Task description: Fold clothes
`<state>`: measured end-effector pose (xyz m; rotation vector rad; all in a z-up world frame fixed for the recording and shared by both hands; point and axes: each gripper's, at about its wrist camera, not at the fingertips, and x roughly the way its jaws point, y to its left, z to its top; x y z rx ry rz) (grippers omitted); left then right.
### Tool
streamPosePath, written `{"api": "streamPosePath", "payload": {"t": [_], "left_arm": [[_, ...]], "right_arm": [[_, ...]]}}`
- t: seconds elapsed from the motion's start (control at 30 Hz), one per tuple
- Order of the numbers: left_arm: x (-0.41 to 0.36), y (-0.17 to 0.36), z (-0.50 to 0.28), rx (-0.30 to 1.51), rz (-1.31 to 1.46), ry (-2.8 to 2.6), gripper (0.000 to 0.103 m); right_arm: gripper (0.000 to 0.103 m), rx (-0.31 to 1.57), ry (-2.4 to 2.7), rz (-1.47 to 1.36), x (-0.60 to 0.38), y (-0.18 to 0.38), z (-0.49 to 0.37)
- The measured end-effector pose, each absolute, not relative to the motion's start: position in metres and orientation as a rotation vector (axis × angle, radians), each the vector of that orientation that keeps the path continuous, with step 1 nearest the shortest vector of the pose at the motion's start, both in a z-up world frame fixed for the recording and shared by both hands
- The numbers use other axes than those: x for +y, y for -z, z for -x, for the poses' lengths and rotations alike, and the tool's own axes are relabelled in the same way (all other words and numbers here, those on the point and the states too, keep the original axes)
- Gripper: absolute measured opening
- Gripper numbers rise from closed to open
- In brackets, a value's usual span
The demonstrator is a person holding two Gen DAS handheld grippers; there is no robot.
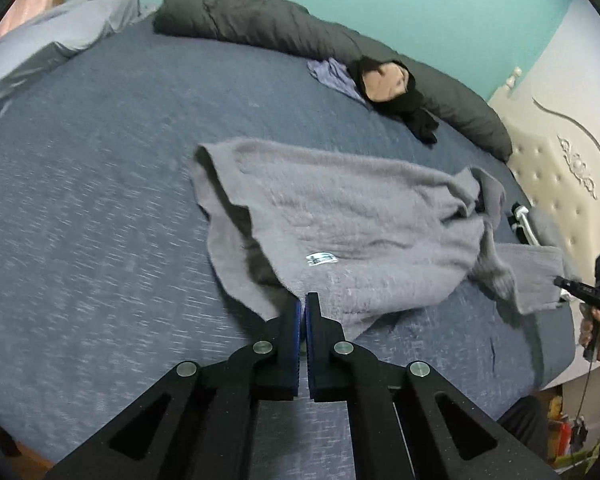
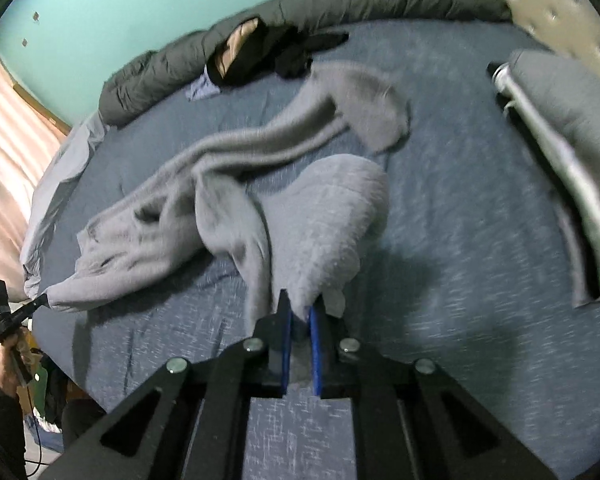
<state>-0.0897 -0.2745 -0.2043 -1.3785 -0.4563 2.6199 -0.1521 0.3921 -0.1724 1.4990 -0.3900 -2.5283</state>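
A fuzzy grey sweater (image 1: pixel 360 216) lies spread on the blue bed (image 1: pixel 100 200), a white label (image 1: pixel 321 258) showing on it. My left gripper (image 1: pixel 303 300) is shut on the sweater's near edge, and the cloth rises in a peak to its tips. In the right wrist view the sweater (image 2: pixel 328 208) is rumpled, one sleeve trailing toward the far side. My right gripper (image 2: pixel 300 308) is shut on a bunched fold of it, grey fabric filling the gap between the blue pads. Each gripper shows in the other's view: the right gripper (image 1: pixel 560 282) at the sleeve end, the left gripper (image 2: pixel 44 300) at a lifted corner.
A rolled dark grey duvet (image 1: pixel 268 20) lines the bed's far edge. Before it lie a black garment with tan lining (image 1: pixel 392 84) and a pale blue cloth (image 1: pixel 332 74). A cream headboard (image 1: pixel 560 160) stands at the right. A silver tube (image 2: pixel 556 176) rests on grey bedding.
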Motion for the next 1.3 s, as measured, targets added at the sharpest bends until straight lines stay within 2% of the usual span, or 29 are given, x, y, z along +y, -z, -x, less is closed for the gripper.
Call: {"api": "streamPosePath", "payload": {"t": [0.57,0.83,0.93,0.97,1.03,1.07,1.1,1.3], "left_arm": [[-0.364,0.185,0.055,-0.579,1.346,-2.775,0.002],[-0.365,0.195,0.056,-0.611,1.366,-2.767,0.002],[-0.361,0.195,0.059,-0.591,1.371,-2.772,0.002],[-0.360,0.195,0.061,-0.582,1.372,-2.773,0.002],[-0.359,0.194,0.063,-0.569,1.372,-2.775,0.002],[-0.358,0.194,0.065,-0.562,1.372,-2.777,0.002],[-0.357,0.193,0.066,-0.556,1.371,-2.778,0.002],[-0.350,0.191,0.076,-0.544,1.370,-2.780,0.002]], "right_arm": [[0.007,-0.395,2.597,-1.457,0.435,0.120,0.113],[0.008,-0.370,2.598,-1.687,0.439,0.165,0.127],[0.015,-0.356,2.655,-1.690,0.438,0.174,0.130],[0.021,-0.339,2.679,-1.673,0.436,0.173,0.130],[0.037,-0.305,2.726,-1.639,0.431,0.173,0.130],[0.051,-0.288,2.749,-1.622,0.428,0.173,0.130],[0.055,-0.271,2.772,-1.604,0.425,0.172,0.130],[0.060,-0.121,2.479,-1.566,0.346,0.199,0.140]]}}
